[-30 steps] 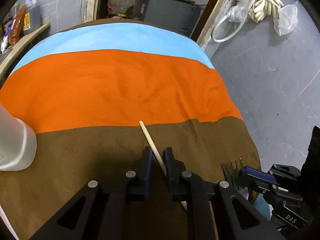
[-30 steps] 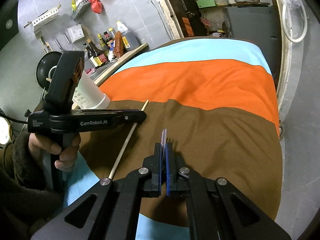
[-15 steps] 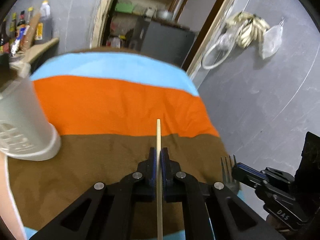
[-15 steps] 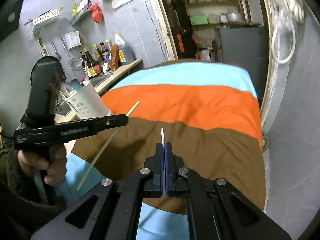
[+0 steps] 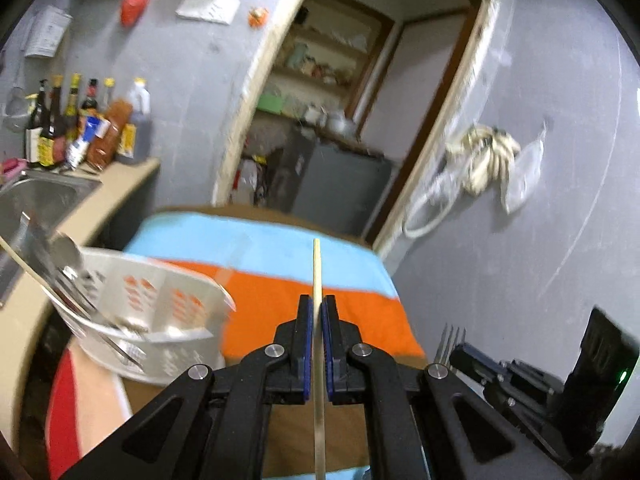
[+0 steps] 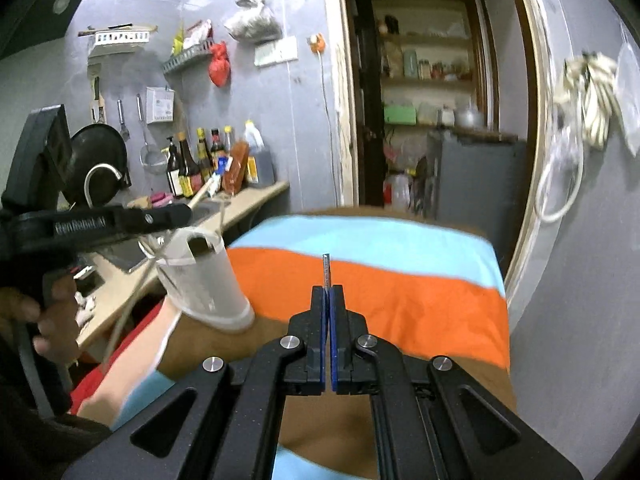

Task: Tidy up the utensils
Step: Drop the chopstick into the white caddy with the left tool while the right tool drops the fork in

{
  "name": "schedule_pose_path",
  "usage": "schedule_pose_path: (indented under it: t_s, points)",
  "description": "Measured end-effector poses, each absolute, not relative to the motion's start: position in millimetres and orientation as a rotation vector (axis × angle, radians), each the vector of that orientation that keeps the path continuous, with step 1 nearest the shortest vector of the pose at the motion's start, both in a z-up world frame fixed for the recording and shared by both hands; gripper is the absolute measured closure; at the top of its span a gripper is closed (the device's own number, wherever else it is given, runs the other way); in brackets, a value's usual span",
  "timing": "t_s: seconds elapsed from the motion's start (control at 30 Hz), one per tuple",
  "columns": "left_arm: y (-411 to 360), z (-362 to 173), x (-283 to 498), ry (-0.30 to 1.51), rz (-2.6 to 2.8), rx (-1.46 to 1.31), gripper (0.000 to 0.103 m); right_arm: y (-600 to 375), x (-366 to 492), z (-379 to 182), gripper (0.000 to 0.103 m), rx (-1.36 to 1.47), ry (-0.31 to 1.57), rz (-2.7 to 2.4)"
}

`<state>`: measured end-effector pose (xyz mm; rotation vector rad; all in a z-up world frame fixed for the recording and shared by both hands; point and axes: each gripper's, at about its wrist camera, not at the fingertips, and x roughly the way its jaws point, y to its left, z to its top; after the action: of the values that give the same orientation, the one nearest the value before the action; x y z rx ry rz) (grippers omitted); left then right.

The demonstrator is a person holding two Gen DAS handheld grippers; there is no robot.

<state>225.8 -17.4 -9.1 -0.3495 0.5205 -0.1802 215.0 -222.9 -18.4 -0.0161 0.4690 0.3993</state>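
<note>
My left gripper (image 5: 316,308) is shut on a pale wooden chopstick (image 5: 317,268), which sticks out ahead between the blue pads, lifted above the striped tablecloth (image 5: 276,304). The right gripper (image 6: 328,292) is shut on a metal fork (image 6: 327,270), seen edge-on; its tines (image 5: 452,338) also show at the lower right of the left wrist view. A white perforated utensil holder (image 5: 160,312) stands left of the chopstick, with spoons and another stick in it. From the right wrist view, the holder (image 6: 208,284) sits just below the left gripper (image 6: 176,214), which a hand (image 6: 52,320) grips.
A counter (image 6: 244,204) with a steel sink (image 5: 36,204) and several sauce bottles (image 5: 72,128) runs along the left. Behind the table's far edge is a doorway with a grey cabinet (image 5: 340,184). A grey wall (image 5: 520,260) with a hose lies to the right.
Both grippers have risen off the brown part of the cloth, carrying the chopstick and the fork. The left jaws closed tight on the chopstick. The utensil holder now looms closer on the left.
</note>
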Motion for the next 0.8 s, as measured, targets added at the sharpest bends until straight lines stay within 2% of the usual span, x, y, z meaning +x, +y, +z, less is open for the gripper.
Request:
schedule_pose_path:
  t_s: [0.4, 0.63, 0.8]
  points:
    - [107, 46, 237, 0.319, -0.061, -0.445, 0.098, -151, 229, 75, 0.101, -0.050, 0.267, 0.428]
    - [157, 44, 262, 0.265, -0.022, -0.495, 0.098, -110, 234, 118, 0.101, -0.033, 0.132, 0.380]
    - [178, 31, 283, 0.249, -0.001, -0.524, 0.098, -72, 249, 114, 0.101, -0.069, 0.116, 0.342]
